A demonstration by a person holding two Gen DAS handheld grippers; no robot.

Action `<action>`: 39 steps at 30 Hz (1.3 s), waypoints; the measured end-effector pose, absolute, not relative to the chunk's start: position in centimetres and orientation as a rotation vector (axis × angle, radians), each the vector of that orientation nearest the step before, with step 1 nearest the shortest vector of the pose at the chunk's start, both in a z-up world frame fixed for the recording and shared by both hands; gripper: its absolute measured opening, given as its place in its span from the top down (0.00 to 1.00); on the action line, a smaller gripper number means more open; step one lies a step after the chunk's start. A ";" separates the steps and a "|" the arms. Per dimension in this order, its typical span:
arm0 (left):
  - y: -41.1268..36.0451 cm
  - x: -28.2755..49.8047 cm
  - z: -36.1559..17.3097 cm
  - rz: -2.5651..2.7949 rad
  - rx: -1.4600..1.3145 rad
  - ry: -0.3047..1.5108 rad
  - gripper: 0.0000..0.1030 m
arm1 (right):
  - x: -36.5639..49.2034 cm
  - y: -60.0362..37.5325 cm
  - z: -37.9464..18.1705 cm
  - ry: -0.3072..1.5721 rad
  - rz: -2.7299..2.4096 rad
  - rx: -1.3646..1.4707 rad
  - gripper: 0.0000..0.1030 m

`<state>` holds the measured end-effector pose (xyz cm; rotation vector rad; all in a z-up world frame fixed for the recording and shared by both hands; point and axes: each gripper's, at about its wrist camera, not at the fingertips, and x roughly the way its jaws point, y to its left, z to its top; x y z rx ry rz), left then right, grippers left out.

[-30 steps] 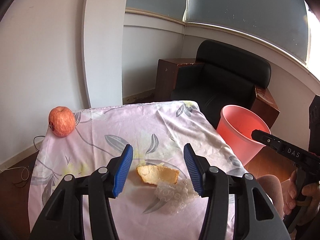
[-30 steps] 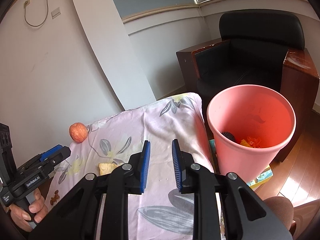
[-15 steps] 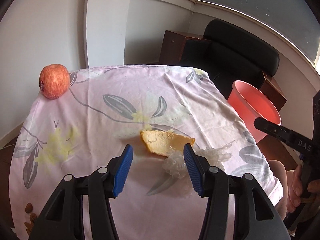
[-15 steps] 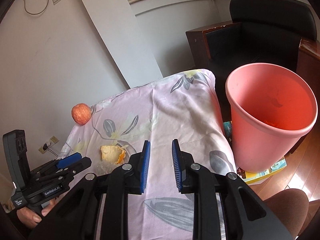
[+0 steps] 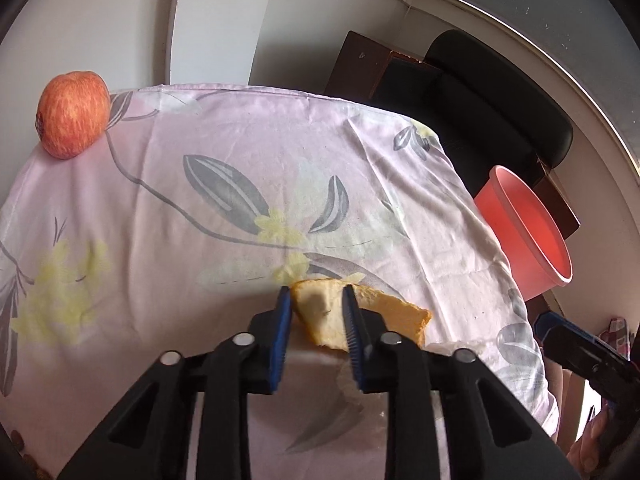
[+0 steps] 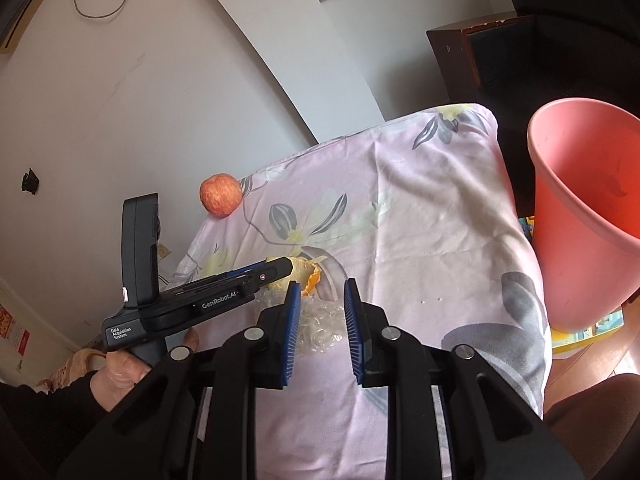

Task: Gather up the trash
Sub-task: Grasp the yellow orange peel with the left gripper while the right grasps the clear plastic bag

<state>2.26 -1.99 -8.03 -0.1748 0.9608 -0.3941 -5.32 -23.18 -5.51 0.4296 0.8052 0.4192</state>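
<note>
Left gripper (image 5: 314, 312): we see its jaws closing on the peel (image 5: 320, 312) — the blue pads sit at either side of the peel's near end, pressing or nearly so.
Why there: we judge the raised edge of the peel gives the pads something to bite without catching the cloth (image 5: 240, 168).
Right gripper (image 6: 319, 304): jaws narrow, nothing between them; it hangs above the wrap (image 6: 320, 320), just beside the peel, likely lined up for that piece.
Peel: on the cloth near the front edge, partly under the left gripper in the right view.
Wrap: clear crumpled plastic touching the peel on the bin side.
Bin (image 6: 580, 216): pink, on the floor well beyond the peel, off the cloth's edge — handy for a short carry.
Apple (image 5: 72, 114): far corner from the peel; we take it for no trash.
Hidden: the peel's underside and the wrap's near part behind the fingers; the bin's contents do not show; small brown bits at the left view's lower corner we cannot identify.
</note>
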 end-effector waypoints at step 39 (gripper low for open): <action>0.7 -1.3 -1.7 -0.361 -0.136 0.732 0.95 | -4.9 -23.1 -5.6 0.767 0.432 0.406 0.96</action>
